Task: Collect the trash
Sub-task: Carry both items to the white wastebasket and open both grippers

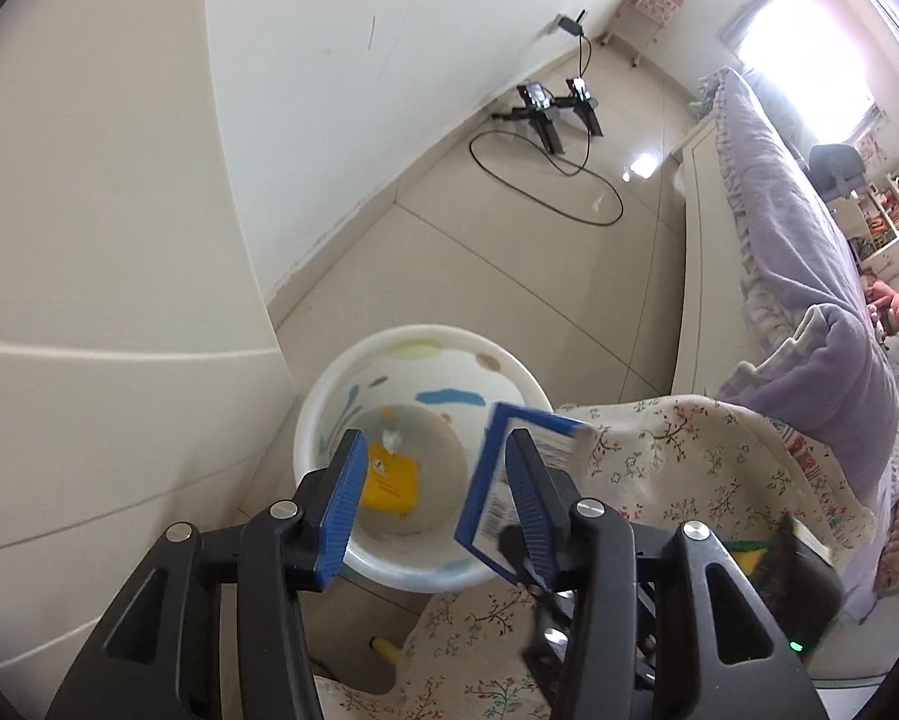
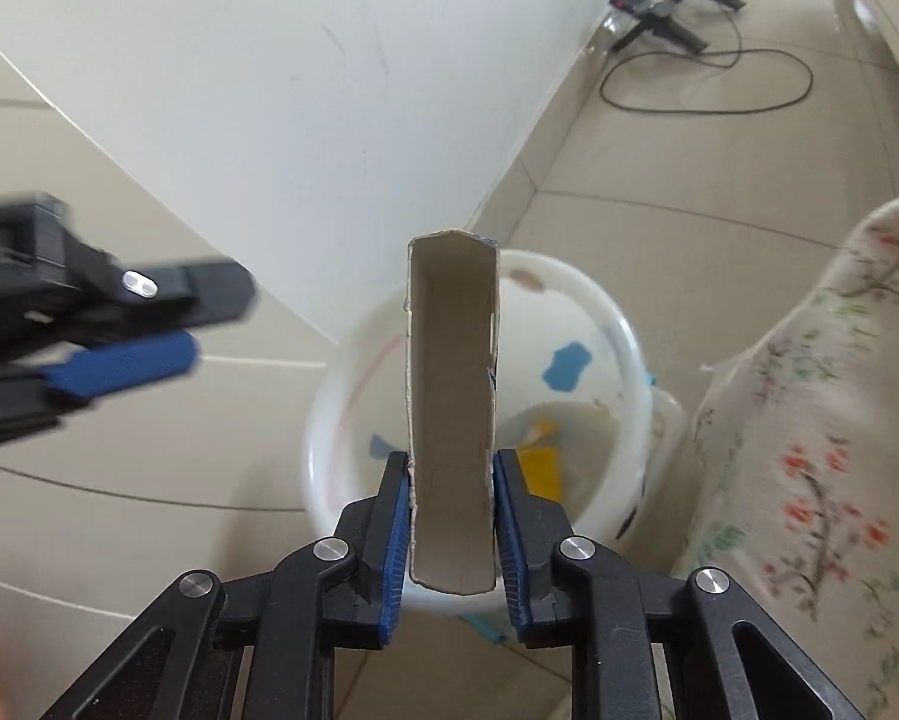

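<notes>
A white bin [image 1: 425,462] with coloured blotches stands on the tiled floor [image 1: 509,276], beside the foot of a cream cabinet [image 1: 101,300] on one side and a floral blanket [image 1: 677,480] hanging from the bed [image 1: 773,228] on the other. Inside the bin, at its bottom, one yellow packet [image 1: 389,480] and one small white scrap [image 1: 392,439] are seen.

The right tool [image 2: 452,516] is clamped on an opened box [image 2: 452,408], gripped by its two side walls, with the brown inner face turned to the camera; the box is held above the bin's opening. In the left view the same box [image 1: 497,480] shows its blue outer edge at the bin's near rim, partly hidden behind the left tool's finger.

The left tool [image 1: 434,504] is held with its fingers apart and nothing between them, over the bin. In the right view it appears blurred at the left edge [image 2: 119,360].

Farther along the floor, by the white wall [image 1: 389,90], one black stand [image 1: 554,111] with a looped cable [image 1: 545,180] is seen. A pink chair [image 1: 650,6] stands in the far corner, a bright window [image 1: 809,48] is above the bed, and shelves [image 1: 887,210] lie beyond it. A lilac cover [image 1: 809,312] is spread on the bed.
</notes>
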The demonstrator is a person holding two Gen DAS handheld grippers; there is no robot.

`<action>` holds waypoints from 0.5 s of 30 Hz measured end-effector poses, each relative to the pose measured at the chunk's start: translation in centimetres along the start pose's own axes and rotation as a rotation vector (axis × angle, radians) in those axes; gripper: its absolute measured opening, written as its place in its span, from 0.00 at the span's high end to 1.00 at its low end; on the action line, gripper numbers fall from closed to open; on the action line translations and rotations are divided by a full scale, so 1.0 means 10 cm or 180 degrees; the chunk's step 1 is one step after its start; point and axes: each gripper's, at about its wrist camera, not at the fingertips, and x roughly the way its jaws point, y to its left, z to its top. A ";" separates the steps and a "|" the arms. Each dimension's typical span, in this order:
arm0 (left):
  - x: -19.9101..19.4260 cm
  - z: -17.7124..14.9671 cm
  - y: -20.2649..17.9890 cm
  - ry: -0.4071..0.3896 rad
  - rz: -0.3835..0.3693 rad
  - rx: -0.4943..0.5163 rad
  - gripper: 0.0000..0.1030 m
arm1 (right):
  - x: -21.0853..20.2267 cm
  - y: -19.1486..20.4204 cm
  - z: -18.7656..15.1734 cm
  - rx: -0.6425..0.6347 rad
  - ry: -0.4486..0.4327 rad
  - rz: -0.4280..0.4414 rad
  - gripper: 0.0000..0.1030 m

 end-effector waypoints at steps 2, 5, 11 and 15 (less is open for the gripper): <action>-0.02 0.01 0.03 -0.0017 -0.0013 -0.0036 0.51 | 0.01 0.03 -0.04 0.0007 0.0030 -0.0049 0.60; -0.01 0.01 0.06 0.0022 -0.0117 -0.0099 0.51 | -0.17 -0.02 -0.14 -0.0030 -0.0028 -0.0045 0.54; 0.01 -0.11 -0.15 0.0118 -0.0300 -0.0050 0.51 | -0.94 -0.31 -0.34 0.0018 -0.0237 -0.0117 0.53; 0.06 -0.31 -0.53 0.0192 -0.0348 0.0266 0.51 | -1.66 -0.59 -0.53 0.0069 -0.0463 -0.0256 0.48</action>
